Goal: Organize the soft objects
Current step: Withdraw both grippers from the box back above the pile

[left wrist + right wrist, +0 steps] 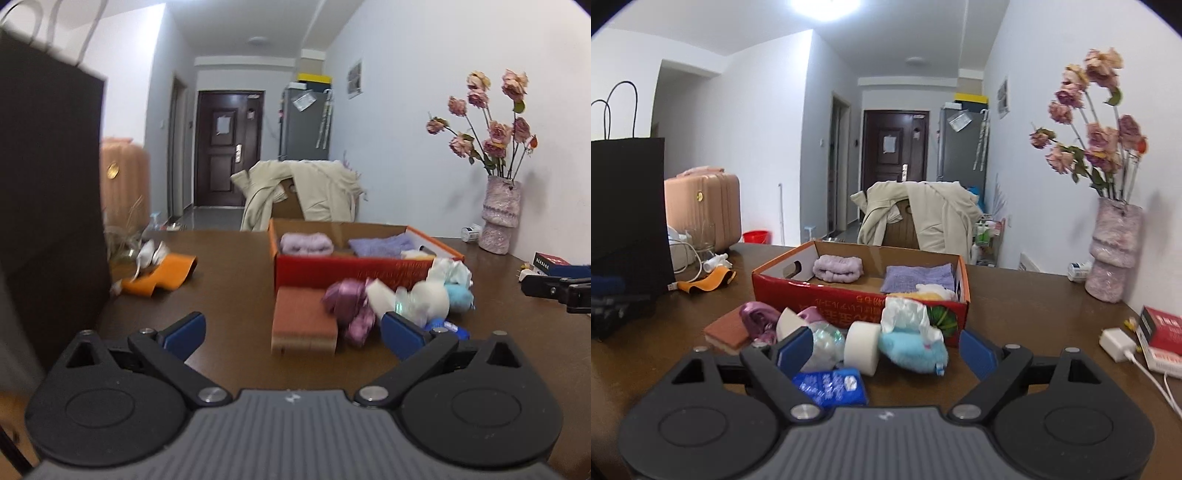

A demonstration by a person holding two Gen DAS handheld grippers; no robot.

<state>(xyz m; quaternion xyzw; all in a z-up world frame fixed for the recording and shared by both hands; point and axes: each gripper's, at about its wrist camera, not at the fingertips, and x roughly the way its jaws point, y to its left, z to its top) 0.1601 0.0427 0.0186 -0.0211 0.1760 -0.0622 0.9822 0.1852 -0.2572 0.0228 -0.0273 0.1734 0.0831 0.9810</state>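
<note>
A red cardboard box (849, 300) (351, 271) stands mid-table and holds a rolled lilac cloth (837, 268) (306, 243) and a folded purple cloth (918, 277) (380, 245). In front of it lies a pile: a brown sponge (304, 319) (726, 331), a purple satin item (351, 302) (759, 318), a white foam roll (862, 347) (432, 297), a light blue plush (912, 349) (460, 297), a crumpled tissue (905, 314) and a blue packet (831, 386). My left gripper (293, 334) is open just short of the sponge. My right gripper (886, 352) is open around the foam roll and plush.
A black paper bag (48, 184) (626, 206) stands at the left. An orange strap (162, 275) (705, 282) lies beside it. A vase of dried roses (1113, 254) (500, 218), a red book (1161, 332) and a white charger (1117, 345) sit at the right.
</note>
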